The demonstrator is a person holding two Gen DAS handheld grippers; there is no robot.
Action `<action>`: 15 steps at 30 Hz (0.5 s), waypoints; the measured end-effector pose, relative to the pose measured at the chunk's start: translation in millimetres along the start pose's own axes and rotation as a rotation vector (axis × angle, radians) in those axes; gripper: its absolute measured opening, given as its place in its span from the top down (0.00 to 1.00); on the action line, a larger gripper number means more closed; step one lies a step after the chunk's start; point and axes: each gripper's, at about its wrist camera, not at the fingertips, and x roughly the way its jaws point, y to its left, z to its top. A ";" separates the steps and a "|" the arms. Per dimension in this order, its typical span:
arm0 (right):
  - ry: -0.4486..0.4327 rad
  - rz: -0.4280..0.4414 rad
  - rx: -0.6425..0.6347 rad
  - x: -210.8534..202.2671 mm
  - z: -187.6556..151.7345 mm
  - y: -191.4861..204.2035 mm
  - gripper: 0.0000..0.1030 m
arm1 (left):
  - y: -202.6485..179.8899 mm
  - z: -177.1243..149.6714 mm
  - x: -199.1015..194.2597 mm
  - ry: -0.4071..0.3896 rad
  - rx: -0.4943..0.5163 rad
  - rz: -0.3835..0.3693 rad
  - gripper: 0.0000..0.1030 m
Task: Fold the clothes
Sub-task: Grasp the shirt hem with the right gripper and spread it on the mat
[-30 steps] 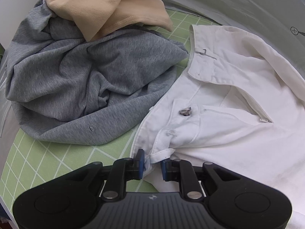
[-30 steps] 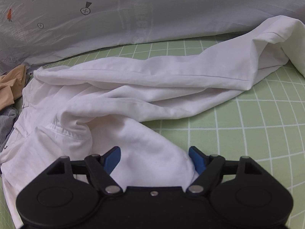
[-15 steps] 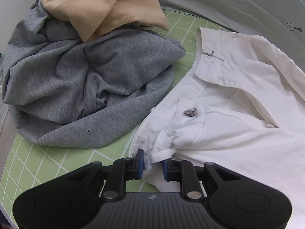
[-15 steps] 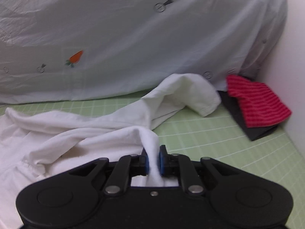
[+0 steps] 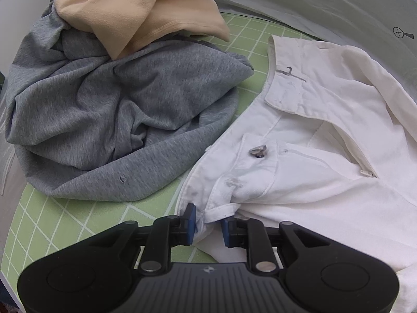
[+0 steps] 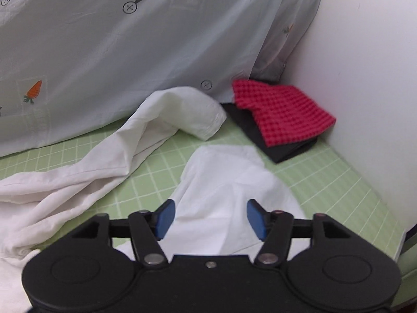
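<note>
A pale grey sheet (image 6: 135,52), thin and creased, printed with small carrots and round button marks, drapes down at the back of both views. Below it lies a green mat (image 6: 325,182) ruled in a white grid, bounded on the right by a smooth white wall (image 6: 365,78).

White trousers (image 5: 325,182) of a crisp woven cotton spread across the mat. In the left wrist view their waistband lies open, showing a metal hook, a round metal button (image 5: 258,150) and a short zip. In the right wrist view one leg runs back to the sheet and ends in a rolled cuff, and another flap of the white cloth lies flat just ahead of the right gripper (image 6: 210,217).

A grey top (image 5: 117,109), a soft marled knit, sits in a rumpled heap left of the waistband, with a smooth tan garment (image 5: 140,18) bunched on top.

Against the wall a red waffle-textured cloth (image 6: 281,114) lies folded on a black one (image 6: 286,148).

The left gripper (image 5: 208,224) has its blue pads closed on a waistband corner. The right gripper's jaws have just been opening; they stand wide apart, white cloth beneath them, the pads not pressing it.
</note>
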 end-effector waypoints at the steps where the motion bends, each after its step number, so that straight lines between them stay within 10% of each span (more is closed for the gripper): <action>1: 0.016 0.011 0.008 0.3 -4.6 3.0 0.35 | 0.4 -0.6 -0.3 -0.003 0.001 -0.003 0.81; 15: 0.080 0.117 -0.023 -21.1 -41.1 38.8 0.35 | 18.3 -13.7 -8.2 -0.023 -0.021 -0.015 0.85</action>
